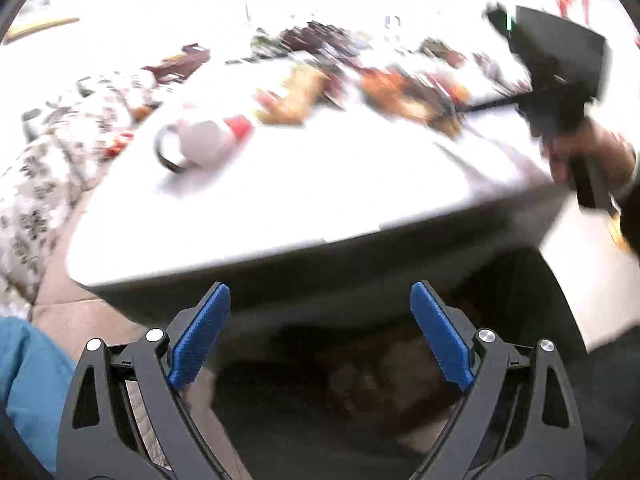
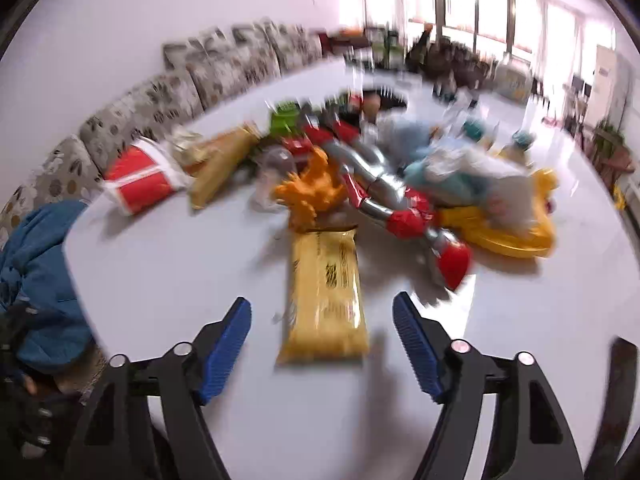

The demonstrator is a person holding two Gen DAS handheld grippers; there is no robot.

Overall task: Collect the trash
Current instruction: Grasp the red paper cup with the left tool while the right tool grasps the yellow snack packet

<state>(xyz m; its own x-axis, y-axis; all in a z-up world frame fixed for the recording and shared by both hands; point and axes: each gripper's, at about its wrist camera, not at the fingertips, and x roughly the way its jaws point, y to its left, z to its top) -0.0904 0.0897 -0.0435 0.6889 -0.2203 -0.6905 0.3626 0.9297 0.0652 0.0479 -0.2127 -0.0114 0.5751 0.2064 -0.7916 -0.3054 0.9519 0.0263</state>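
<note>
Right wrist view: a flat wrapper [image 2: 324,296] lies on the surface [image 2: 180,264], nearest the camera. Behind it sits a heap of toys [image 2: 384,192] and packets, with a sofa [image 2: 168,96] along the wall behind and to the left.

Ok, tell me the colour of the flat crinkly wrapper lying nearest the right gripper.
Golden yellow wrapper, clearest in the right wrist view.

Both wrist views—angled down—share the table [image 1: 280,200].

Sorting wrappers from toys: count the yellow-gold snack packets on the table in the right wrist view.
2: one yellow packet lies flat between the right gripper's open fingers; another lies beside the red-and-white bag. The pile may hide more.
</note>
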